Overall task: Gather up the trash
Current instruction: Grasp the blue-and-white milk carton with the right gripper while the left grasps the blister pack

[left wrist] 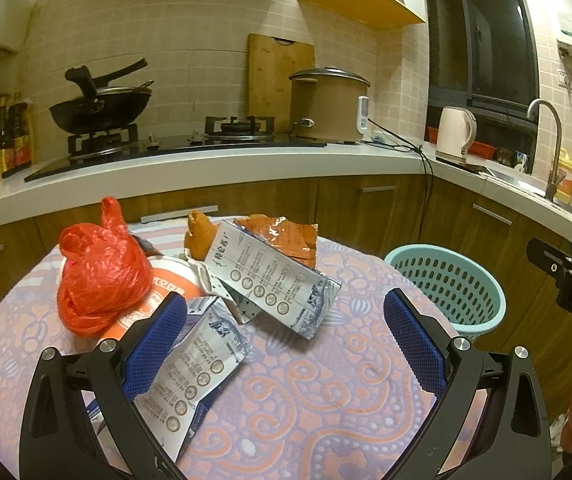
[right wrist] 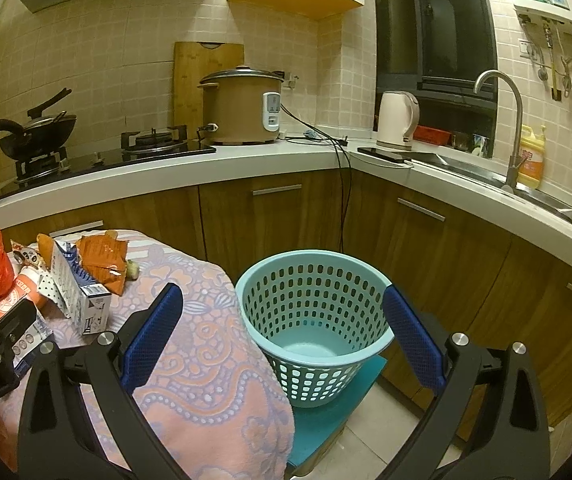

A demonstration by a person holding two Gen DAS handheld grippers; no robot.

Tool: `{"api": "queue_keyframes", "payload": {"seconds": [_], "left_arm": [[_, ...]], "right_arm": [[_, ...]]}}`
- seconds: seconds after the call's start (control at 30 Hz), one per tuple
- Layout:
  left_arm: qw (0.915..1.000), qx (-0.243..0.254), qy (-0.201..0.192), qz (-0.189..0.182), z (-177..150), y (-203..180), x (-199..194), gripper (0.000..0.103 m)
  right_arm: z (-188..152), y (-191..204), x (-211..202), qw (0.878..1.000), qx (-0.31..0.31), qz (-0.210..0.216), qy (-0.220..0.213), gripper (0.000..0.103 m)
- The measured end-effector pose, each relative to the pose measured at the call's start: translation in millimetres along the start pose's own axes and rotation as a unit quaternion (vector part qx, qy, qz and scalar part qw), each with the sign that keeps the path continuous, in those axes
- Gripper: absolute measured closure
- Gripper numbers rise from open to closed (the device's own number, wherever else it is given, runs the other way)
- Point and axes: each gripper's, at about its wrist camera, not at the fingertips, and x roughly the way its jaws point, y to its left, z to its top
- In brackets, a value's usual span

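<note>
Left wrist view: the left gripper (left wrist: 286, 336) is spread wide, empty, over a flattened blue-and-white printed carton (left wrist: 193, 376) on the patterned cloth; jaws should be closed across its edge, then carried to the empty perforated turquoise plastic basket (right wrist: 314, 320), where the right gripper (right wrist: 281, 332) hovers open.

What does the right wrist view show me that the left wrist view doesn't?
Only the right wrist view shows the inside and bare bottom of the blue basket, plus the blue stool under it. Only the left wrist view shows the nearest flattened carton in full by the open left claw. Both show the red bag and the rest of the trash pile.
</note>
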Motion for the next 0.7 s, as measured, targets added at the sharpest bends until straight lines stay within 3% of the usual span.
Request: {"api": "queue_keyframes", "payload": {"seconds": [0.13, 0.3, 0.57, 0.7], "left_arm": [[0.9999, -0.013, 0.003, -0.001, 3.6, 9.6, -14.0, 0.007], [0.9993, -0.015, 0.001, 0.035, 4.3, 34.7, -44.5, 0.007], [0.9948, -0.050, 0.028, 0.084, -12.1, 96.7, -75.6, 0.007], [0.9952, -0.056, 0.053, 0.061, -15.7, 110.6, -72.4, 0.007]], "right_arm": [[1.5, 10.7, 1.0, 1.000, -0.009, 0.017, 0.002, 0.008], [-6.0, 34.0, 6.9, 0.998, -0.024, 0.059, 0.020, 0.016], [-17.6, 88.3, 22.0, 0.980, -0.056, 0.177, 0.069, 0.049], [-13.4, 106.3, 32.7, 0.970, -0.057, 0.219, 0.086, 0.049]]}}
